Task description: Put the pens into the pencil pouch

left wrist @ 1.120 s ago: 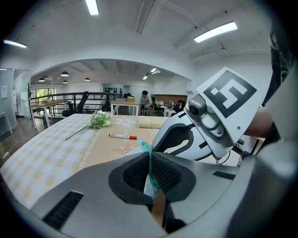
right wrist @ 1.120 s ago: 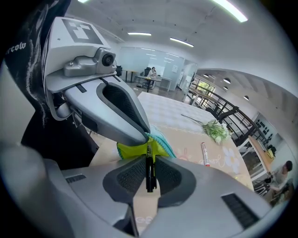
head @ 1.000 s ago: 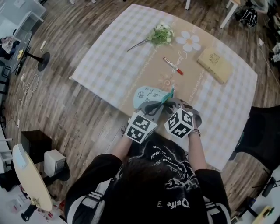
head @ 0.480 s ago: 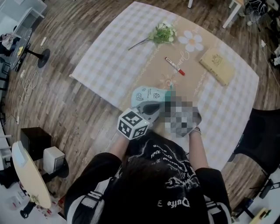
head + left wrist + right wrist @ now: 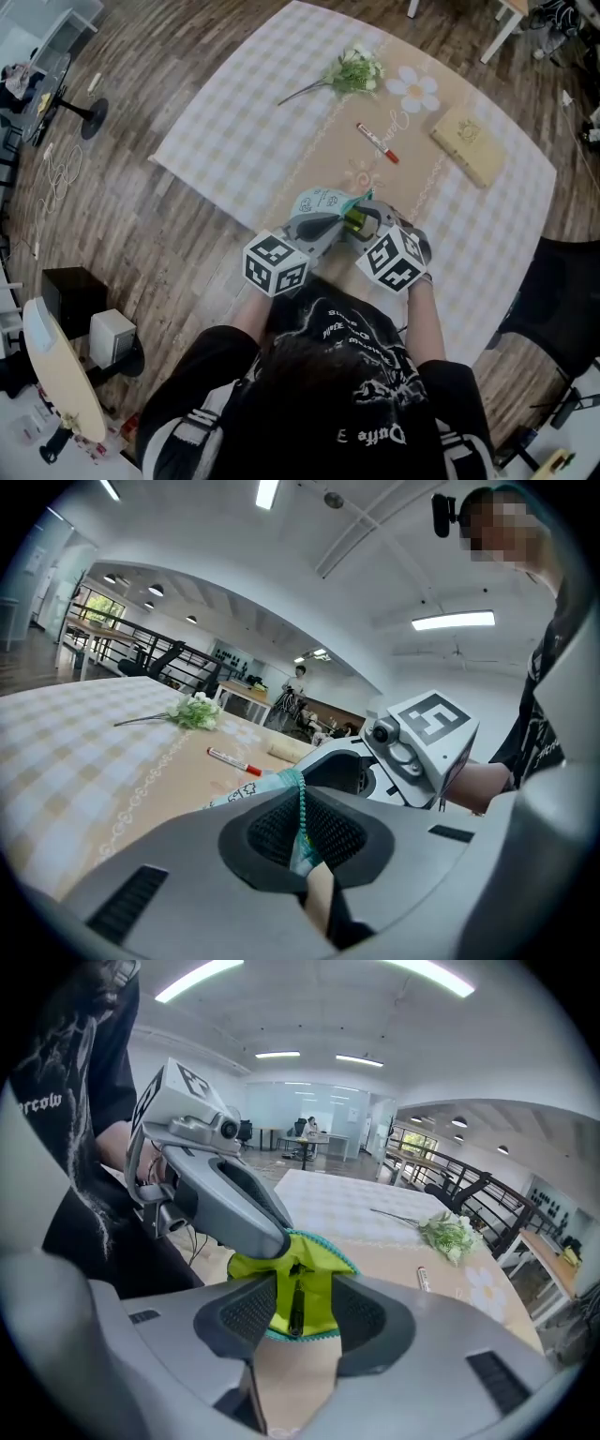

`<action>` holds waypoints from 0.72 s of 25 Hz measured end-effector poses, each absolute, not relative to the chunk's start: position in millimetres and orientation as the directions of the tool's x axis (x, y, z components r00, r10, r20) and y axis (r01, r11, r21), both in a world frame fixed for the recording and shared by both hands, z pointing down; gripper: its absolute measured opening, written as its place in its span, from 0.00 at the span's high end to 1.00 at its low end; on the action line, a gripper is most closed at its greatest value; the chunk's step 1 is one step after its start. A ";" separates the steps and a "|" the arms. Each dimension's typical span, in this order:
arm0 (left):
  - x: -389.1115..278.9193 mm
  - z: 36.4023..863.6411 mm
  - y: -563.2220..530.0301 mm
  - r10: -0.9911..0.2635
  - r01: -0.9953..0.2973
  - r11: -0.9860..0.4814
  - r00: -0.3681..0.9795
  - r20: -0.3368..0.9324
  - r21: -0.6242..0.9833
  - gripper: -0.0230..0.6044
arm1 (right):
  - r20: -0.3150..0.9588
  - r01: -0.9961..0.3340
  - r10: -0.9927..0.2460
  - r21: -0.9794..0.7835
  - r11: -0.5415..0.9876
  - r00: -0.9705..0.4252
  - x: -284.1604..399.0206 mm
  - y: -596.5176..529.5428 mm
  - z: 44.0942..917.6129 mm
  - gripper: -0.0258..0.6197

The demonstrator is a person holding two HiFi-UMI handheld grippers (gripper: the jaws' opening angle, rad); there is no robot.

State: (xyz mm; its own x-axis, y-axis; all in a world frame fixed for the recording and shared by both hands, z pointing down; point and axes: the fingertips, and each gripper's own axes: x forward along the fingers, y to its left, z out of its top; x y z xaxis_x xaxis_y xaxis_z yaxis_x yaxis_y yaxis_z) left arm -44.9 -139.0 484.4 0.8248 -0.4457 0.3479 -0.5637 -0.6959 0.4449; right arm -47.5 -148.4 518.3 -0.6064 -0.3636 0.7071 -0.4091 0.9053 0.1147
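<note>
Teal outside, lime inside: held at the near edge of the table (image 5: 234, 141) as the pencil pouch (image 5: 317, 201), between both grippers. Looks like the mouth-opening step, ahead of loading. Pinched along the beaded zip edge by the left gripper (image 5: 302, 832), pressed together on the fabric. Flanked loosely by the right gripper (image 5: 298, 1314), spread wide after just opening, with lime lining between the pads but not squeezed. Next, probably: keep the left pinch firm, reach for the red-capped pen (image 5: 377, 142) lying well apart toward the table's middle, and line it up with the gap.
</note>
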 end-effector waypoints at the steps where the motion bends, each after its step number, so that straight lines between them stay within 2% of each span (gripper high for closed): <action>1: -46.4 483.5 -140.6 -0.452 -0.567 -0.692 0.823 0.345 0.446 0.91 | 0.695 -0.420 -0.369 0.106 0.901 -0.616 -46.1 -149.8 514.2 0.66; 4: -50.2 479.5 -146.3 -0.470 -0.580 -0.689 0.814 0.341 0.435 0.91 | 0.659 -0.456 -0.399 0.095 0.885 -0.637 -39.1 -156.2 501.3 0.62; 8: -57.6 474.9 -155.0 -0.499 -0.603 -0.681 0.798 0.338 0.417 0.91 | 0.597 -0.551 -0.476 0.067 0.832 -0.646 -20.2 -171.7 489.7 0.62; 12: -67.1 468.4 -160.7 -0.529 -0.627 -0.669 0.779 0.337 0.399 0.91 | 0.531 -0.669 -0.586 0.048 0.742 -0.612 7.5 -198.0 483.7 0.61; 18: -75.3 462.6 -168.0 -0.559 -0.656 -0.654 0.755 0.343 0.377 0.91 | 0.531 -0.746 -0.662 0.081 0.661 -0.528 41.7 -232.8 491.3 0.60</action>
State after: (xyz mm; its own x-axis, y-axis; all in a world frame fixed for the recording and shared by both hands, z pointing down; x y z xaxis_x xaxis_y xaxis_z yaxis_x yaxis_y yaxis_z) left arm -75.3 -168.0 462.6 0.7546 -0.5591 0.3435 -0.6561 -0.6538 0.3771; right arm 41.7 -232.8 491.3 -0.5284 -0.6622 0.5313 -0.7464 0.6605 0.0809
